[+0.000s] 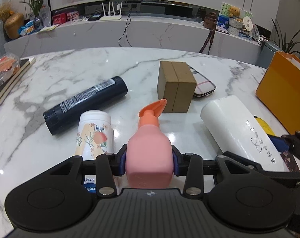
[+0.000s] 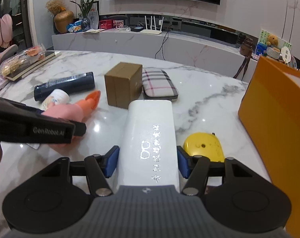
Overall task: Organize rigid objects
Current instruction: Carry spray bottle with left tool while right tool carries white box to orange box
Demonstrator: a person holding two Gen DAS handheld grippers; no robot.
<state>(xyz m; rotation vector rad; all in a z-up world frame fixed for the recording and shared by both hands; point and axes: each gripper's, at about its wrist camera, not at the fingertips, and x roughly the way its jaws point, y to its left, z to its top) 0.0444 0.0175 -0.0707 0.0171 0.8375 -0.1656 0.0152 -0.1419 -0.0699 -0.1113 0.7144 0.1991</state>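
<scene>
Pink pump bottle [image 1: 150,154] sits nearest the left camera, pinched at its shoulders by the left claw [image 1: 149,159]; its orange nozzle [image 1: 153,108] points ahead toward the cardboard box [image 1: 175,86]. Smooth plastic walls and a grip low on the body mean the bottle may pivot or slip if it is swung quickly, and the nozzle could knock that box. Whether the bottle's base rests on the tabletop [image 1: 50,75] or hangs just above it I cannot tell from this angle.

White box [image 2: 150,138] is clamped across its width by the right claw [image 2: 148,163], with most of its length sticking out ahead of the pads. That overhang is the main worry: the far end could sag, or clip the plaid case [image 2: 158,84] just beyond.

Just beside the right claw lies a yellow tape measure [image 2: 204,145], close enough to be nudged. The two claws work near each other, so a collision is possible.

Farther out, the peach-printed jar [image 1: 95,132] and black cylinder [image 1: 84,105] both lie on their sides and would roll if bumped. The orange bag [image 2: 272,123] stands at the right edge.
</scene>
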